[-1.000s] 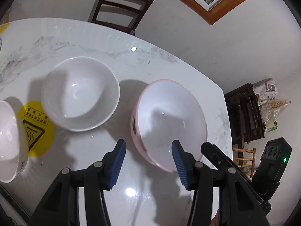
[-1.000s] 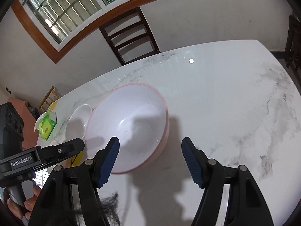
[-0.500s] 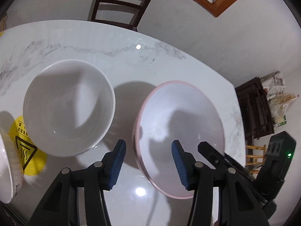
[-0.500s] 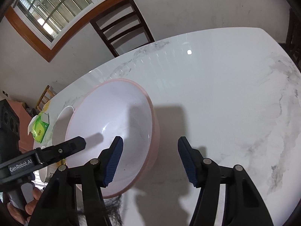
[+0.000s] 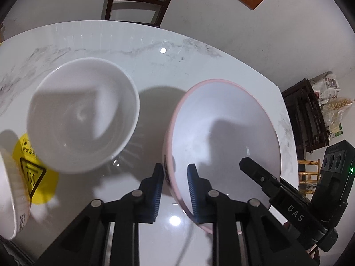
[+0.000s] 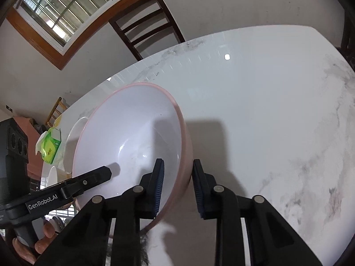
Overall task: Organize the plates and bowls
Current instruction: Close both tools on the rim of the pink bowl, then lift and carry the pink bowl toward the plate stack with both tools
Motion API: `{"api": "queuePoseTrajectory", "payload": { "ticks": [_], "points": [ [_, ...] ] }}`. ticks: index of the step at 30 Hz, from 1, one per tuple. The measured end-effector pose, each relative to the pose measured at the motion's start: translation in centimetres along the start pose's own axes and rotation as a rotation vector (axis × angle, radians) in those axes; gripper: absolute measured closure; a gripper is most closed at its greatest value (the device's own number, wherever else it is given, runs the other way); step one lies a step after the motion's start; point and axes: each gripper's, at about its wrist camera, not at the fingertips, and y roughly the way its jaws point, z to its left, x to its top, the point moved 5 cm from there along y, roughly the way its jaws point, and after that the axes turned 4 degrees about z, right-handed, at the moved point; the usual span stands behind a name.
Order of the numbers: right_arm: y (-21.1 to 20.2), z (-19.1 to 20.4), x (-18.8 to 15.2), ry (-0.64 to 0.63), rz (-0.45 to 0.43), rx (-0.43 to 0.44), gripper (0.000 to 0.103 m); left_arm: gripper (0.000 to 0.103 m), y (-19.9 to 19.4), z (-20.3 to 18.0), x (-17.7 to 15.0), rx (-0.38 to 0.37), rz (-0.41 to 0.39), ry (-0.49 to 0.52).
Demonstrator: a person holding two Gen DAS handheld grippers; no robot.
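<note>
A large pink-rimmed bowl [image 5: 224,133] sits on the white marble table [image 5: 155,66]. My left gripper [image 5: 175,181] is closed on its left rim, one finger inside and one outside. My right gripper [image 6: 177,177] is closed on the opposite rim of the same pink bowl [image 6: 133,137]. A white bowl [image 5: 82,115] stands just left of the pink one. Another white bowl [image 5: 11,190] is at the far left edge, partly cut off.
A yellow warning sticker [image 5: 37,175] lies on the table under the white bowls. A dark wooden chair [image 5: 135,0] stands behind the table. A green tissue pack [image 6: 50,144] lies beyond the bowls. The table stretches bare to the right [image 6: 277,110].
Both grippers moved in over the pink bowl's rim and closed on it from opposite sides. The bowls look larger as the cameras came nearer.
</note>
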Motion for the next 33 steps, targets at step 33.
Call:
{"api": "queuePoseTrajectory", "payload": {
  "ticks": [33],
  "points": [
    [-5.6,7.9,-20.4,-0.097,0.105,0.037,0.078,0.08,-9.6,5.5,-20.0,0.104,-0.002,0.05]
  ]
}}
